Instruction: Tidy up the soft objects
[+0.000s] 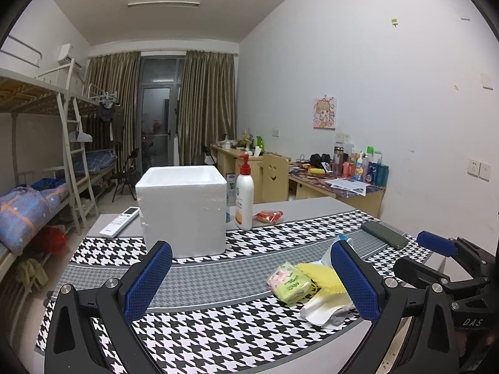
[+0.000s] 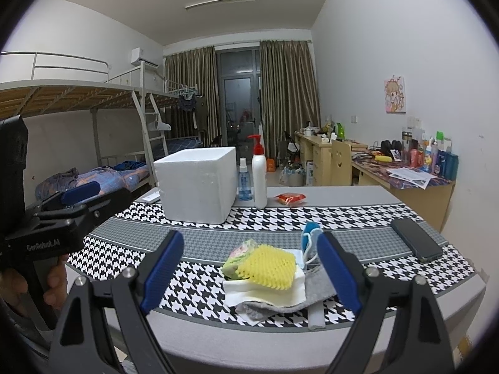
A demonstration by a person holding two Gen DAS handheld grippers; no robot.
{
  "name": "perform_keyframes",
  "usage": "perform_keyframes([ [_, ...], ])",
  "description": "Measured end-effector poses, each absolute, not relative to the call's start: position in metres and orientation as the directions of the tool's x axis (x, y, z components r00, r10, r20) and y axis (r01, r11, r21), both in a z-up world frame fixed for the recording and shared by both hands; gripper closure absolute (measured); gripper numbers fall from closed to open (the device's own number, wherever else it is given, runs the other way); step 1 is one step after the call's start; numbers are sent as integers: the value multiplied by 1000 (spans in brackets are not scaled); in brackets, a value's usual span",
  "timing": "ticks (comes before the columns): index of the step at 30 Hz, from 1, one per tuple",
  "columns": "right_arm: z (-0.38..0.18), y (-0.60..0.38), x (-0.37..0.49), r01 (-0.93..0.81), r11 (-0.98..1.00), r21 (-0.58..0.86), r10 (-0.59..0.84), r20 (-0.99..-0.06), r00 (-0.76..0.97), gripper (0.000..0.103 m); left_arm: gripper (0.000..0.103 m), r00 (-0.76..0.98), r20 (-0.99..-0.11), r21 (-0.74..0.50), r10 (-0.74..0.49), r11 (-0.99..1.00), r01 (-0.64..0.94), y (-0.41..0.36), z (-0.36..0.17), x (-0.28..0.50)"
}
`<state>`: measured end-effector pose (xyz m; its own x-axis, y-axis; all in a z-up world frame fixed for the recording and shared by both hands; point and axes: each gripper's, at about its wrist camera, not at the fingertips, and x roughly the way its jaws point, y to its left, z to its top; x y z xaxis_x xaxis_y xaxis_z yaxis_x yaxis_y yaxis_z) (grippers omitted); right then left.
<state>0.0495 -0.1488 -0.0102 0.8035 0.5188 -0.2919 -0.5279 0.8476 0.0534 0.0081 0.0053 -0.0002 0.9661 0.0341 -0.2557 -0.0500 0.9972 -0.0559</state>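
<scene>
Soft pile (image 2: pixel 268 277) lies between the wide-apart right tongs (image 2: pixel 252 272).

On the desk (image 2: pixel 358 196), a houndstooth cloth (image 2: pixel 343 218) carries a dark phone (image 2: pixel 416 239) at the right. At the far edge stand a white pump bottle (image 2: pixel 259 174) with a red top and a small clear spray bottle (image 2: pixel 244 184) just beside it; a red packet (image 2: pixel 291 198) lies near. A white remote (image 1: pixel 120 221) lies at the far left.
</scene>
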Motion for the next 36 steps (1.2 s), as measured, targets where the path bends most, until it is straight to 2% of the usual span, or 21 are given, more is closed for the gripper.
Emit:
perform_keyframes([
  [24,-15,-148,66,-517,853,74,513,-310,801,13,1,964,-264,-40,32,998,-44,4,-3,24],
  [36,-22,-155,88,-477,873,100,478,-359,801,13,1,938,-346,-45,-18,999,3,-2,-11,52],
])
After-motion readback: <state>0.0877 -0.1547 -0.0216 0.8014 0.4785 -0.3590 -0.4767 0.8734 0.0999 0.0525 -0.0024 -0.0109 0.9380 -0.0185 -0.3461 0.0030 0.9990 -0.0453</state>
